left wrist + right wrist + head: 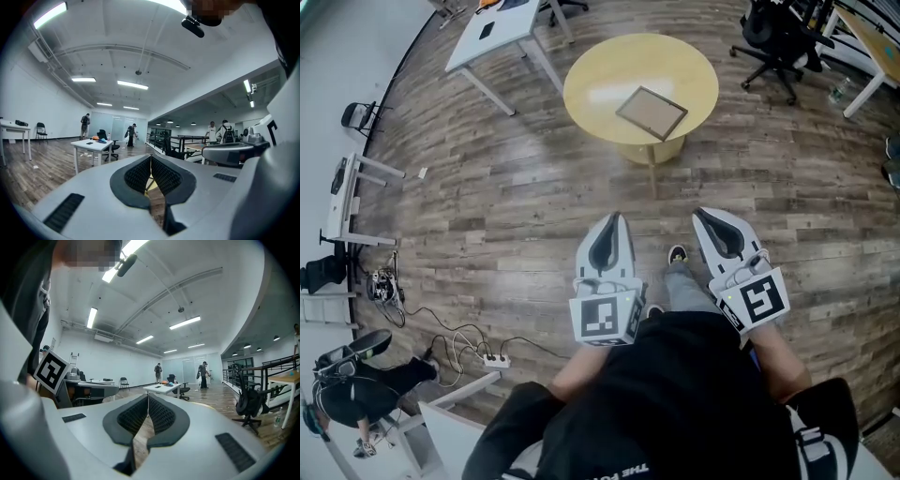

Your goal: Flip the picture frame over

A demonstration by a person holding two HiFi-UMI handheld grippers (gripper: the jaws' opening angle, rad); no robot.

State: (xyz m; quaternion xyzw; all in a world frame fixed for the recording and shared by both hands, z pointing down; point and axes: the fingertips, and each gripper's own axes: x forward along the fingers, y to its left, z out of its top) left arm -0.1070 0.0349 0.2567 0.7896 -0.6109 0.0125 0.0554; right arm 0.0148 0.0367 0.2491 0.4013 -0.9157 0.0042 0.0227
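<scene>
In the head view a picture frame (651,112) with a thin dark border lies flat on a round yellow table (600,80) ahead of me, toward its near right side. Both grippers are held level in front of my body, well short of the table and over the wooden floor. My left gripper (615,217) is shut, with nothing between its dark pads. My right gripper (697,214) is also shut and empty. In the left gripper view the left gripper (151,157) has its jaws meeting at the tip. The right gripper (148,397) looks the same in its own view.
A white desk (497,33) stands at the far left and a black office chair (778,42) at the far right, beside another desk (874,42). A power strip with cables (492,359) lies on the floor at left. Several people (158,372) stand far off.
</scene>
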